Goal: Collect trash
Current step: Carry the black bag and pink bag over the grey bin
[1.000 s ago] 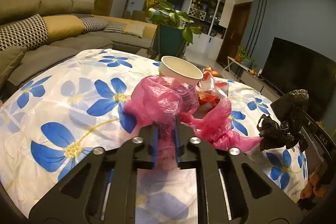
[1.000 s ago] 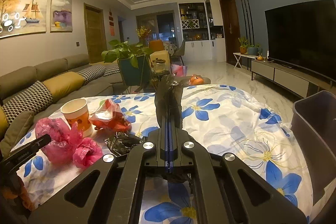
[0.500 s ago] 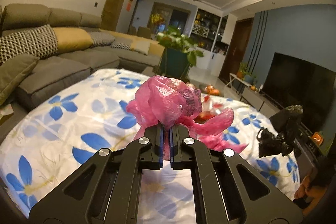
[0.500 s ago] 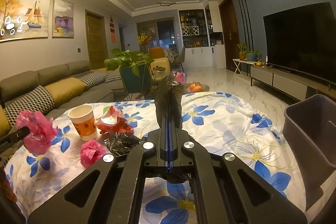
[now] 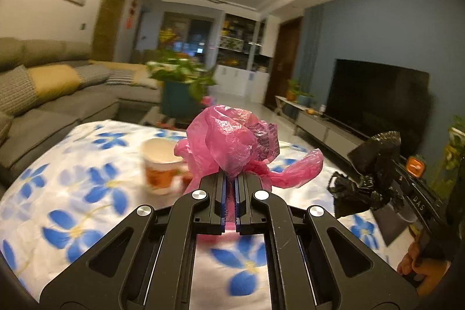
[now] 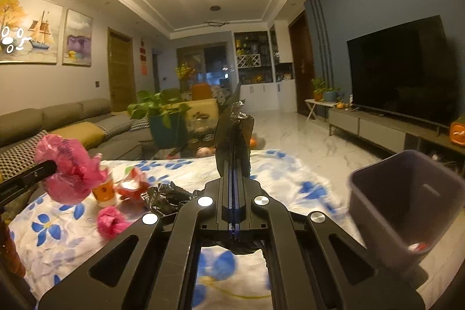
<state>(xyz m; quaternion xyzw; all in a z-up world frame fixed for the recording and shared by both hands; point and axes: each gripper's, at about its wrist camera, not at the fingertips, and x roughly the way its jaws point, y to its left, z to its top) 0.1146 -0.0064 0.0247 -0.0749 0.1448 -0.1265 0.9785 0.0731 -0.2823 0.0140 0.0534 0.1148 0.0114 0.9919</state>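
My left gripper [image 5: 230, 179] is shut on a crumpled pink plastic bag [image 5: 232, 141] and holds it up above the flowered table; the bag also shows in the right wrist view [image 6: 69, 167]. My right gripper [image 6: 234, 164] is shut on a black plastic bag [image 6: 232, 132], which also shows at the right of the left wrist view [image 5: 369, 173]. On the table lie a paper cup [image 5: 159, 167], a small pink wad [image 6: 112, 222], a red wrapper [image 6: 132, 185] and another black bag [image 6: 165, 198].
A grey bin [image 6: 407, 208] stands at the table's right edge. The table has a white cloth with blue flowers [image 5: 72, 208]. A sofa [image 5: 43, 98], a potted plant [image 5: 183, 86] and a TV [image 6: 407, 71] are beyond.
My left gripper has lifted the pink bag off the table; one small pink wad stayed behind. The right gripper has risen with the black bag and the bin has come closer.
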